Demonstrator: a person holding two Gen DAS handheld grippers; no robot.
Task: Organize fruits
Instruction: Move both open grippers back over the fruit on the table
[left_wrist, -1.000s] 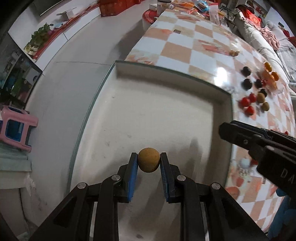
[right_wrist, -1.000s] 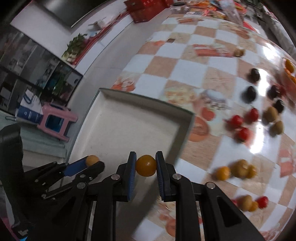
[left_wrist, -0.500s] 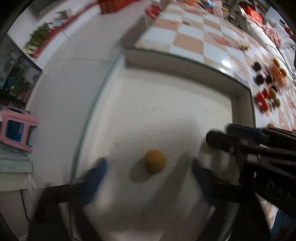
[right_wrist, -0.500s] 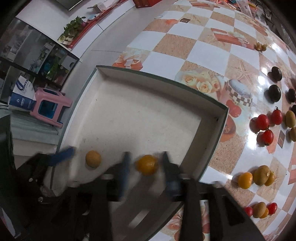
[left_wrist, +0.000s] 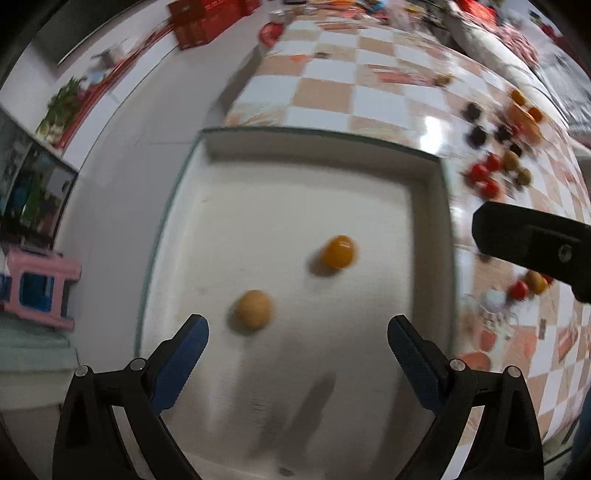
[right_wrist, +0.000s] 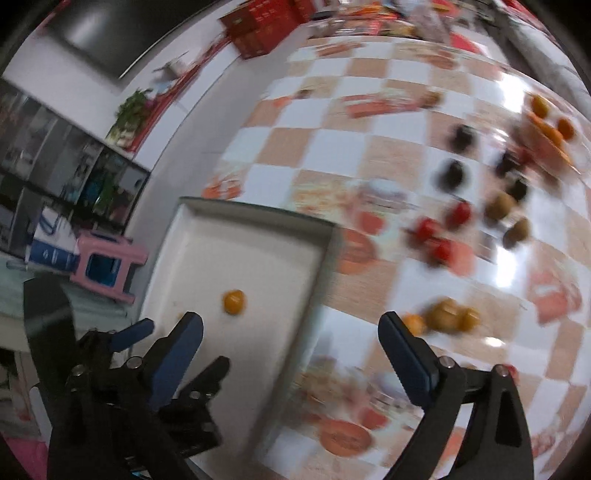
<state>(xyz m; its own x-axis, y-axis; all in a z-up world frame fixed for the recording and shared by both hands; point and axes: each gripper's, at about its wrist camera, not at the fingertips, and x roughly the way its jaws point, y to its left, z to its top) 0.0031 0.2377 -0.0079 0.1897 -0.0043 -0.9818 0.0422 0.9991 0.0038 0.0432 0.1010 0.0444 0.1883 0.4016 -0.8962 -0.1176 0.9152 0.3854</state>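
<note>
A white tray (left_wrist: 295, 173) sits at the table's near left corner and holds two fruits: a dull tan one (left_wrist: 253, 309) and a glossy orange one (left_wrist: 338, 252). My left gripper (left_wrist: 297, 341) is open and empty above the tray, the tan fruit just ahead of its left finger. My right gripper (right_wrist: 291, 339) is open and empty, over the tray's right rim (right_wrist: 314, 273). The orange fruit (right_wrist: 234, 301) shows in the right wrist view, the tan one hidden behind the left gripper (right_wrist: 133, 334).
Loose fruits lie on the checkered tablecloth (right_wrist: 369, 118) to the right: red ones (right_wrist: 428, 229), dark ones (right_wrist: 452, 173), green-brown ones (right_wrist: 517, 229) and orange-yellow ones (right_wrist: 443, 314). A pink stool (right_wrist: 107, 258) stands on the floor left of the table.
Both grippers opened and let go of their fruits, which now lie in the tray. Both grippers have pulled back and up.
</note>
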